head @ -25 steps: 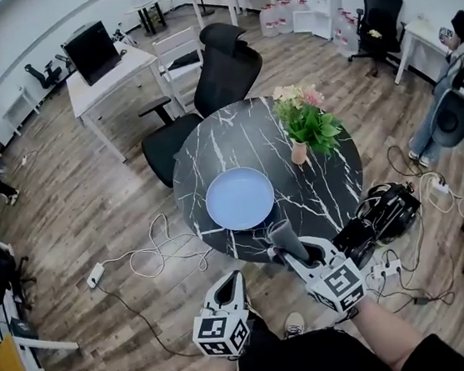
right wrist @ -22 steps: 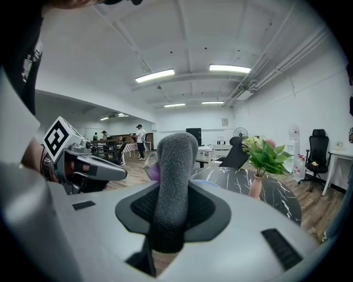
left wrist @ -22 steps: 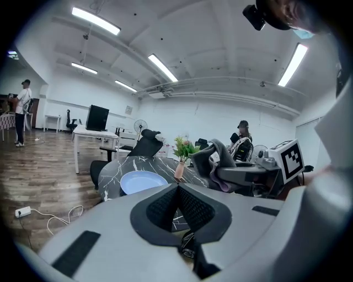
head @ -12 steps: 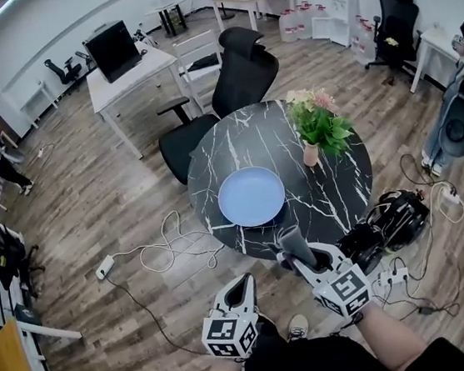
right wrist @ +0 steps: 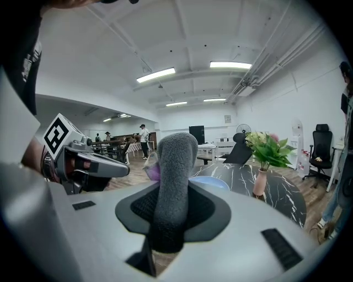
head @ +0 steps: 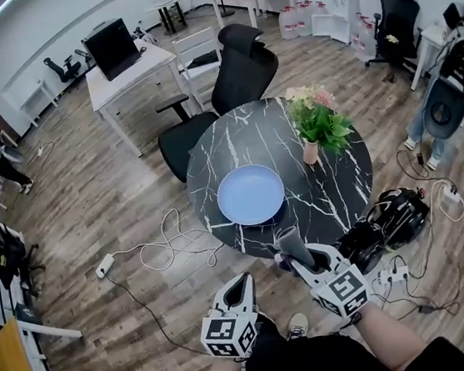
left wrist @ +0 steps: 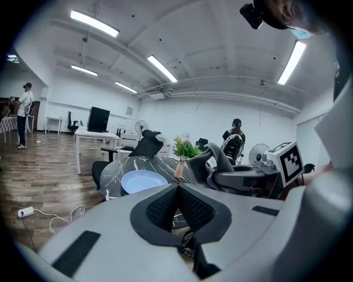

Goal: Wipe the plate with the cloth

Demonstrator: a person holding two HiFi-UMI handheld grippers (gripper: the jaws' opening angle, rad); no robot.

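Round black marble surface (head: 335, 201) carries the pale blue round plate (head: 251, 194) near its front edge, within reach. Right hand-held gripper (head: 300, 259) pinches the rolled grey fleece cloth (head: 289, 239), seemingly ready to wipe; left hand-held gripper (head: 242, 283) is closed, empty, held back.

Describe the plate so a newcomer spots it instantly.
Find the round black marble-patterned table in the middle of the office floor. The plate lies flat on it, left of the flower vase. It is the only pale blue disc there.
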